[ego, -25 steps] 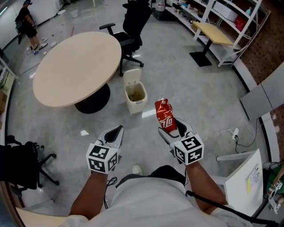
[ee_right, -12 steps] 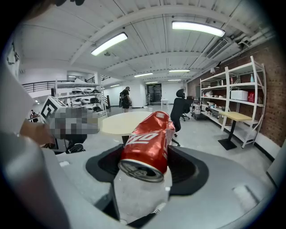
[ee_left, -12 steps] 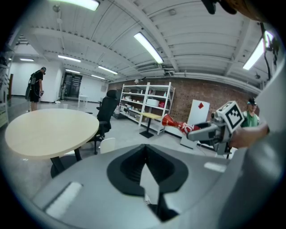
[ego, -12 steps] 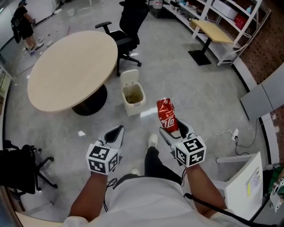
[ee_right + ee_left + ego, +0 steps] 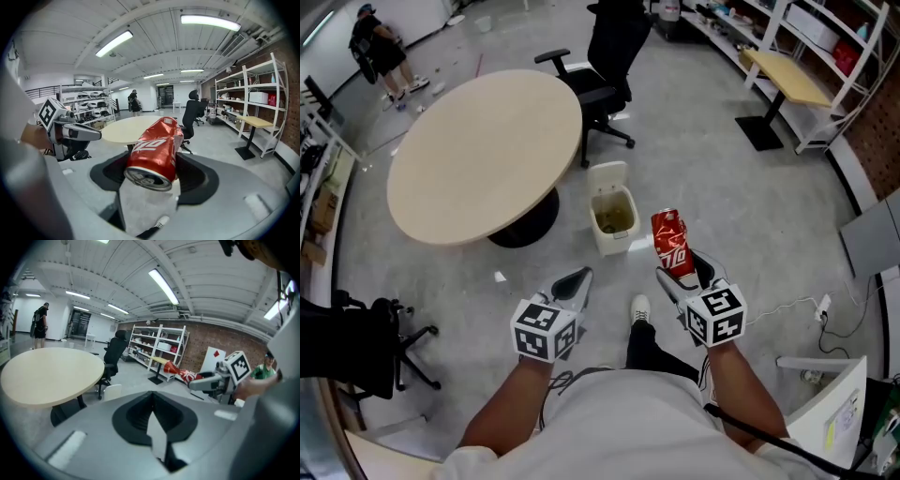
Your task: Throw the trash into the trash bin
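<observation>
One crushed red can (image 5: pixel 671 242) is the trash here, and it is clamped between the jaws of the right gripper (image 5: pixel 684 274), carried in the air above the floor. Its long axis runs along the jaws and away from the person; in the right gripper view the round end of the can faces the camera and the dented far end points out toward the room. The left gripper (image 5: pixel 572 284) has its jaws brought together at the tips with nothing between them.

The trash bin (image 5: pixel 609 242) stands on the floor with its lid tipped up at the far side, just this side of the round surface (image 5: pixel 487 155) and its dark pedestal. From the head view it lies ahead of the right gripper and a little to the left, lower than the can, with the can's far end already aimed roughly that way. The right gripper looks the nearer of the two to the opening, so the move ahead is likely a short reach forward, left and down before the jaws part. Something yellowish-brown lies in the bin already.

As for writing, the can bears white script on red, but the crumpling breaks it up and I cannot read a brand. Each gripper's cube shows black-and-white square markers only
</observation>
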`<state>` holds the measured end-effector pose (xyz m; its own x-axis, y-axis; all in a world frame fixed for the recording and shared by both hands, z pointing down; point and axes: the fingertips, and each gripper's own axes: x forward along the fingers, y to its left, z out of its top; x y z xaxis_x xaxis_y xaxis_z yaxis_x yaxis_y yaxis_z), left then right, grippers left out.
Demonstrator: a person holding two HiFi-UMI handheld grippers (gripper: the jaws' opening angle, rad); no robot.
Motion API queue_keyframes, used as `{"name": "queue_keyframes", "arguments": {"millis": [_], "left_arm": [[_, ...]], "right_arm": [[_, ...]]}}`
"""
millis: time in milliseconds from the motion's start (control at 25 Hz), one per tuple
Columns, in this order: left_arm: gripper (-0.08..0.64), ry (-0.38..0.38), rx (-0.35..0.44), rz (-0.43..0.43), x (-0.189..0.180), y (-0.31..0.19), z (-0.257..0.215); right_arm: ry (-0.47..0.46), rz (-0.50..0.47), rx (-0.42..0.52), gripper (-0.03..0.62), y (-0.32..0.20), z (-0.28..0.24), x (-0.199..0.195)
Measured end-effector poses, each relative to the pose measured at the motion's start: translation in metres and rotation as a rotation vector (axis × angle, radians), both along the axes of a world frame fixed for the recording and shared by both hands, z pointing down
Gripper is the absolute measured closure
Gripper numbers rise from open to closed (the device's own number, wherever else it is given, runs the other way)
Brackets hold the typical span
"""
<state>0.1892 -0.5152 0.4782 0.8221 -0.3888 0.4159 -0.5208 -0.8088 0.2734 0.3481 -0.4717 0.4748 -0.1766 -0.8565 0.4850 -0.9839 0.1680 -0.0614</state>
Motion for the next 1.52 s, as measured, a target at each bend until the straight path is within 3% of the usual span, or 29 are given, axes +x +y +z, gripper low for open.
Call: {"name": "queue_keyframes", "arguments": {"millis": [360,680,1000,1160,1360,1520], "left_arm": [[0.555,-0.039,-0.004,-0.057,0.051,-0.072,-0.003],[0.555,-0.102,-0.001,-0.116,0.083,-0.119,0.016],[0.555,-0.179,-0.032,-0.139,0.081,-0.145,0.033],[0.555,-0.180,-0.070,-0.148,0.077,-0.158,0.048],[0.555,-0.196,-0.114,-0.116,0.068,-0.175,0.077],[0.555,-0.226,-0.158,-0.073,0.063,-0.191,0.115]], "right_arm": [[-0.026,-0.066,0.039,0.282,-0.088,-0.009,0.053],[-0.054,-0.134,-0.011,0.282,-0.140,0.022,0.090],[-0.122,-0.187,-0.138,0.284,-0.165,0.081,0.074],[-0.097,-0.228,-0.197,0.284,-0.180,0.111,0.059],[-0.087,-0.235,-0.294,0.284,-0.199,0.154,0.038],[-0.086,-0.227,-0.425,0.284,-0.213,0.207,0.025]]}}
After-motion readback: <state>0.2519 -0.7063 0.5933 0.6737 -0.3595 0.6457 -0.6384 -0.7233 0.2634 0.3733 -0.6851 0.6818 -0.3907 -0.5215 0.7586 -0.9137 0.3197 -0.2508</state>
